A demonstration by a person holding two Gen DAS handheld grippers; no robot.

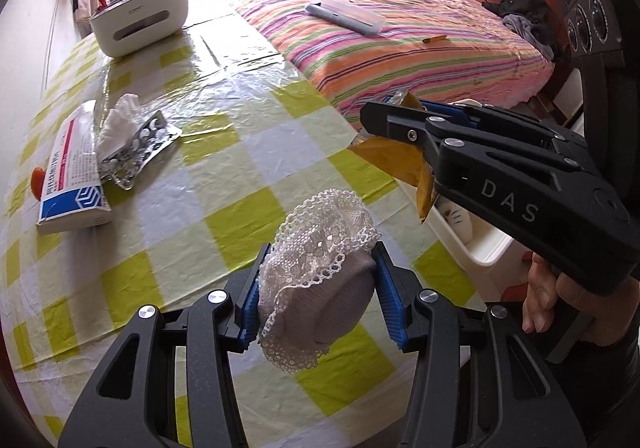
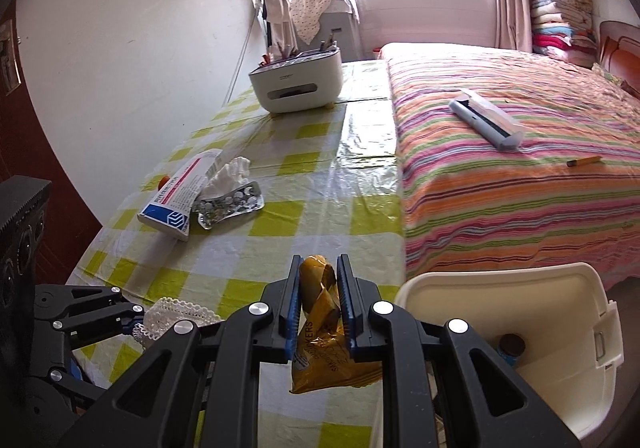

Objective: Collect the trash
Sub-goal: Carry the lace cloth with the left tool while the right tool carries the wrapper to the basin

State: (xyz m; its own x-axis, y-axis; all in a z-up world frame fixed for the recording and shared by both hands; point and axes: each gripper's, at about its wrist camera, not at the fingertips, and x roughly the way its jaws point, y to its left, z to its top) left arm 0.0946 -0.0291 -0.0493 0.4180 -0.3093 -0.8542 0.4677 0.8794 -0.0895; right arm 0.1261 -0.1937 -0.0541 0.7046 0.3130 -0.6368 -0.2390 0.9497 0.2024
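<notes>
My left gripper (image 1: 318, 292) is shut on a grey sock with a white lace cuff (image 1: 320, 280), held above the checked table; the sock also shows in the right wrist view (image 2: 172, 318). My right gripper (image 2: 319, 302) is shut on a crumpled yellow snack wrapper (image 2: 324, 336), held at the table's near right edge beside a white bin (image 2: 532, 312). In the left wrist view the right gripper (image 1: 400, 116) and the wrapper (image 1: 400, 164) hang over the bin (image 1: 486, 248). A crumpled tissue (image 1: 120, 124), empty blister packs (image 1: 140, 152) and a medicine box (image 1: 72, 172) lie on the table's left.
A white desk organiser (image 1: 140, 20) stands at the table's far end. A striped bed (image 2: 520, 168) runs along the table's right side with a grey case (image 2: 484, 124) and a pencil (image 2: 584, 161) on it. The bin holds a small jar (image 2: 512, 346).
</notes>
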